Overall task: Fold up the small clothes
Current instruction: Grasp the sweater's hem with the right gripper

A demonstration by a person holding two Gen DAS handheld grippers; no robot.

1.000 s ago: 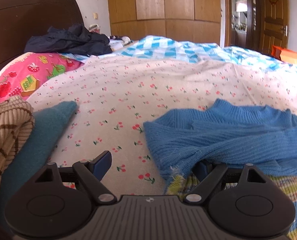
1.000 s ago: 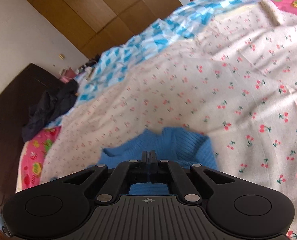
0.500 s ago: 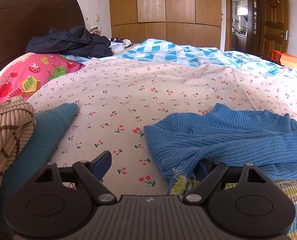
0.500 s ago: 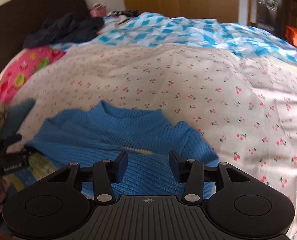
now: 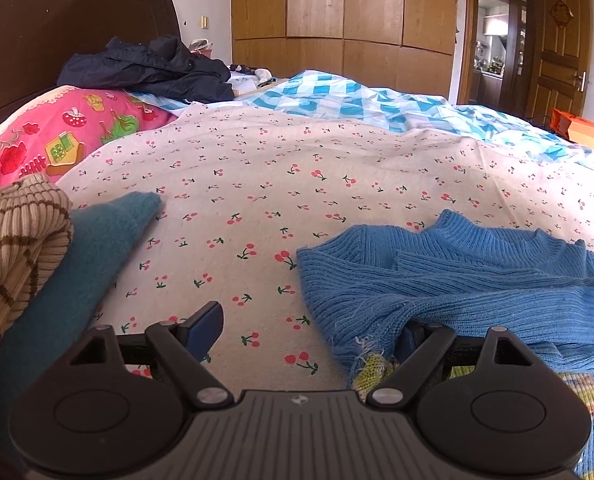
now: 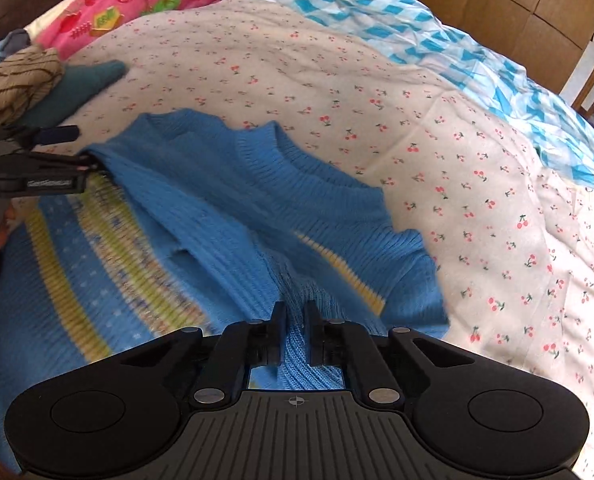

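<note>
A blue knit sweater (image 6: 225, 184) lies spread on a bed's cherry-print sheet (image 5: 297, 184), directly ahead of both handheld tools, its collar at the far side and its yellow-and-blue patterned body running back beneath the right tool (image 6: 295, 320). One sleeve has been laid across the chest, and the right tool now sits low over a ridge of blue ribbing, its two fingers drawn close with only a narrow gap and knit fabric showing between them; whether they have actually pinched that fabric cannot be told from this view. The left tool (image 5: 309, 328) stands wide open at the sweater's left edge: its left finger is over bare sheet, while its right finger is tucked under or against the frayed sleeve edge, touching but not clamping it. Judged from the layout, the step in hand is folding the right side inward, and doing it well would mean taking a full bite of the ribbing rather than a few loose threads, lifting just enough to clear the layer below, and carrying it straight across so the fold line runs parallel to the side seam, with the left tool pinning the opposite edge so the knit does not slide on the sheet. Off to the left tool's left, a teal garment (image 5: 77, 264) and a brown striped knit (image 5: 13, 232) sit heaped together, well clear of the fold.
</note>
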